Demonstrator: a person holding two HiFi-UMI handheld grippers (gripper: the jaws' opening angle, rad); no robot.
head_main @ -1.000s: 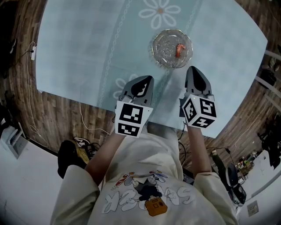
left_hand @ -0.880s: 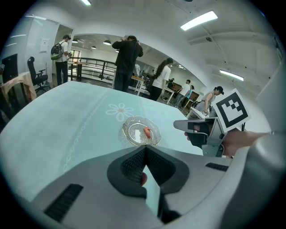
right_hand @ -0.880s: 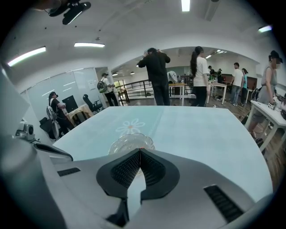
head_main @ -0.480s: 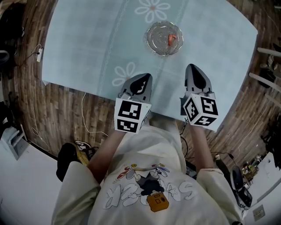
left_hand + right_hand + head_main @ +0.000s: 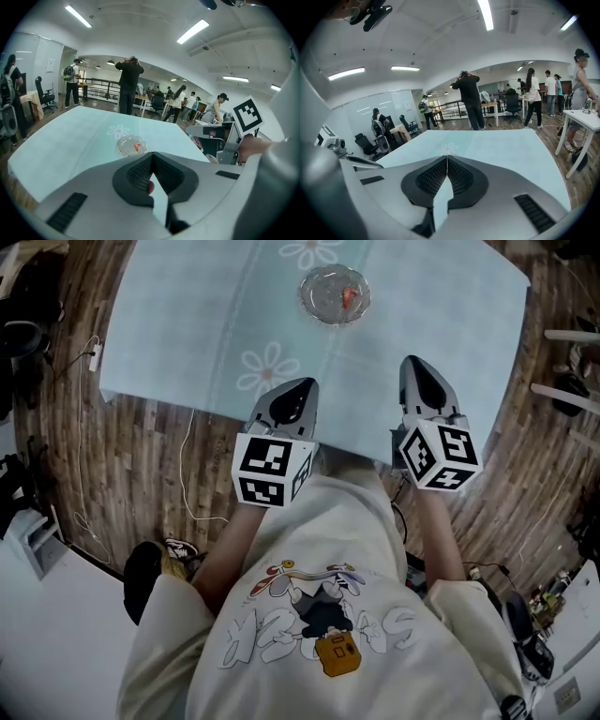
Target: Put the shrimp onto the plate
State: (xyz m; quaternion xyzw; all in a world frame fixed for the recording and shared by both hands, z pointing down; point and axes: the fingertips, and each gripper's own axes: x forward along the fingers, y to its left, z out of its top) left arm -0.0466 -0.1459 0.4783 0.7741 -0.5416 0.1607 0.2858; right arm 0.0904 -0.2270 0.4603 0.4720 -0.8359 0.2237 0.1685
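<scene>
Shrimp [image 5: 349, 296] on plate [image 5: 315, 298], long axis pointing away; left tongs [image 5: 300, 387] and right tongs [image 5: 418, 367] closed, empty

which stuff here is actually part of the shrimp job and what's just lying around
Job:
- shrimp, already lying in the glass plate
- left claw and right claw, both shut, near the table edge

Lying about:
- white cable and power strip on the floor
- shoes
- office chair
</scene>
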